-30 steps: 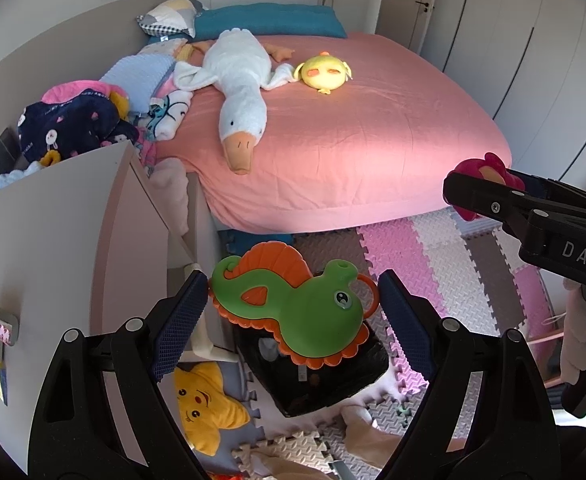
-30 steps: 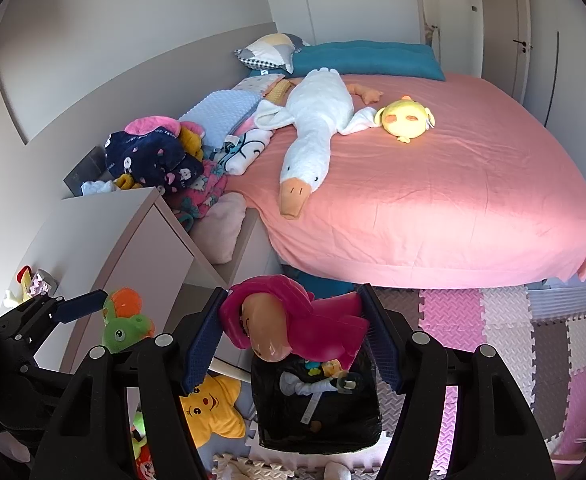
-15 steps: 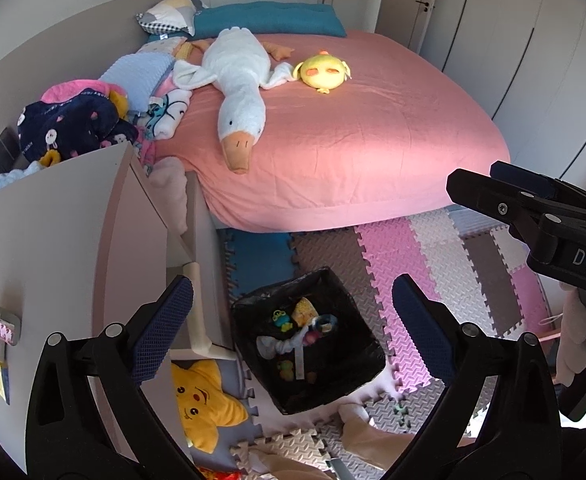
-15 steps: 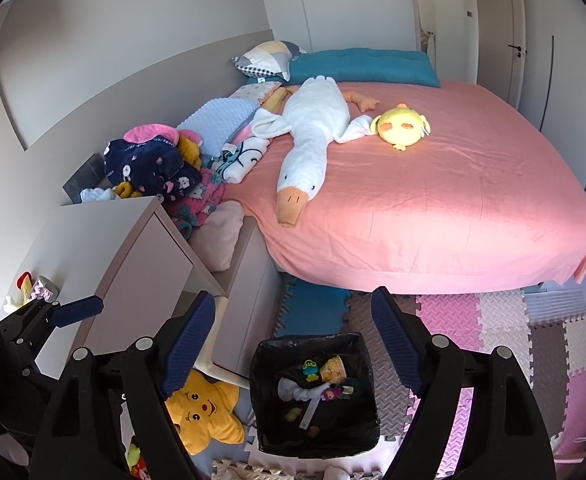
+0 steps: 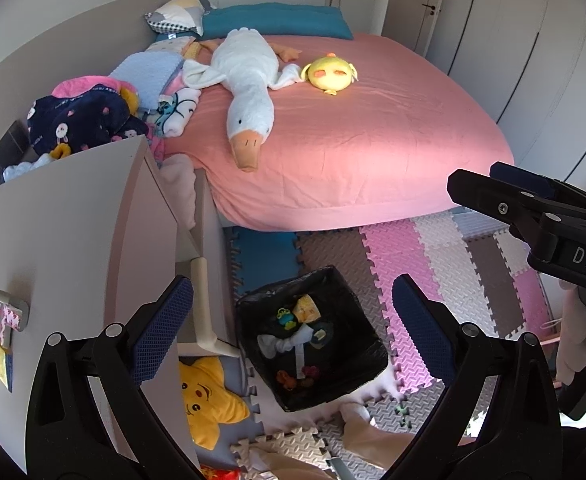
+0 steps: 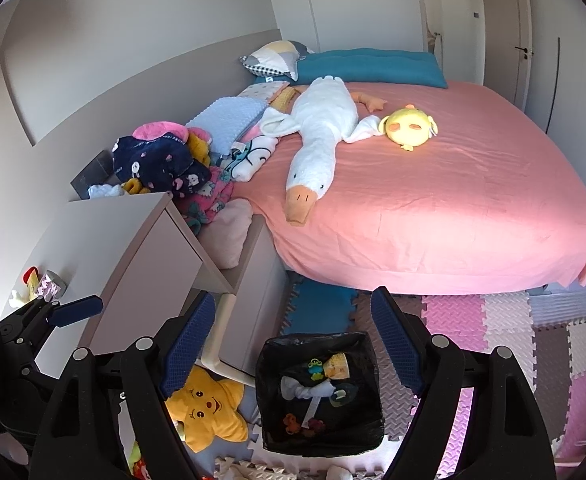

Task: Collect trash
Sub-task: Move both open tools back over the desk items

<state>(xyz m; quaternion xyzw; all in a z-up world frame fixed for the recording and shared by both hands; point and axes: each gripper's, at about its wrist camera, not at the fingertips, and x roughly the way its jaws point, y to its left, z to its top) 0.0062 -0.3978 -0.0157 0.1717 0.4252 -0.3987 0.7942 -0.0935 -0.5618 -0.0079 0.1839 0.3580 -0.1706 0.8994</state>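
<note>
Left wrist view
- Your left gripper [image 5: 291, 326]: fingers spread wide with nothing between them. A second ago they framed a green and orange seahorse toy; that toy is gone from between the pads and does not show clearly now.
- Black-lined bin [image 5: 335, 276]: it stands on the foam floor mat [image 5: 421, 248], straight below the open jaws, just beside the white cabinet [image 5: 65, 240]. Inside lie a white cloth piece [image 5: 289, 346], a yellow wrapper [image 5: 307, 308] and small coloured bits.
- Your right gripper [image 5: 505, 196]: it reaches in from the right edge, seen side-on. The pink plush it carried a second ago no longer shows at its tip.
- Yellow star plush [image 5: 207, 404]: on the floor at the cabinet's foot, left of the bin.
- Bed [image 5: 373, 152]: pink sheet, with a white goose plush [image 5: 249, 92] and a yellow chick plush [image 5: 331, 76] on top.

Right wrist view
- Your right gripper [image 6: 293, 342]: fingers held apart and empty. A second ago a pink plush hung between them.
- Black-lined bin [image 6: 357, 338]: directly below and between the pads, on the foam floor mat [image 6: 505, 320]; the same white cloth piece [image 6: 307, 392] and yellow wrapper [image 6: 337, 364] lie in it.
- Your left gripper [image 6: 75, 310]: its blue pad shows at the left edge, over the white cabinet [image 6: 105, 236]; the green toy seen there a second ago is gone.
- Yellow star plush [image 6: 207, 404]: on the floor, left of the bin.
</note>
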